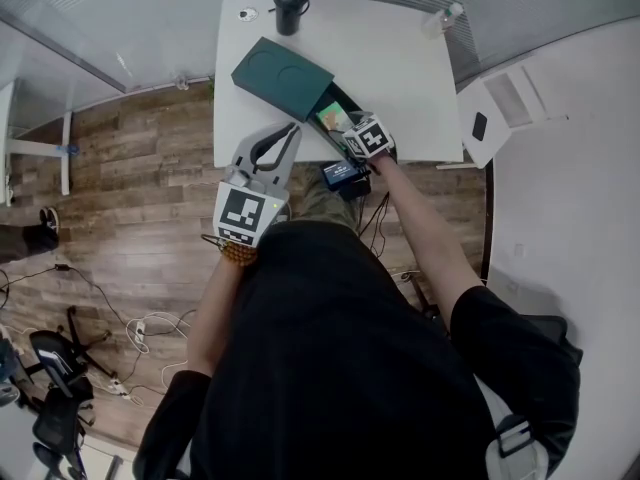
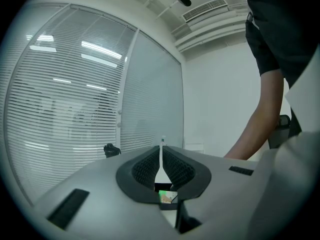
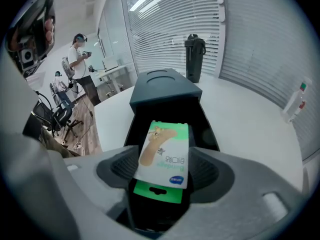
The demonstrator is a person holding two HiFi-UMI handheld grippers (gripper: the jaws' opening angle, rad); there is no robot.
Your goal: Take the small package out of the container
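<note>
The dark green container (image 1: pixel 282 76) lies on the white table (image 1: pixel 400 78) with its black drawer (image 3: pixel 210 129) pulled out toward me. The small package (image 3: pixel 165 151), white and green with a bandage picture, leans in that drawer (image 1: pixel 332 118). My right gripper (image 3: pixel 164 164) points down into the drawer, open, with its pads on either side of the package and not pressing it; in the head view it (image 1: pixel 347 133) sits at the drawer's near end. My left gripper (image 1: pixel 282 143) hangs level at the table's front edge, shut with its pads together (image 2: pixel 161 159) and holding nothing.
A black tumbler (image 1: pixel 289 6) stands at the table's far edge behind the container. A small white bottle (image 1: pixel 445 18) lies at the far right corner. A black device (image 1: pixel 340 175) hangs below the table front. People (image 3: pixel 80 59) stand far off by office chairs.
</note>
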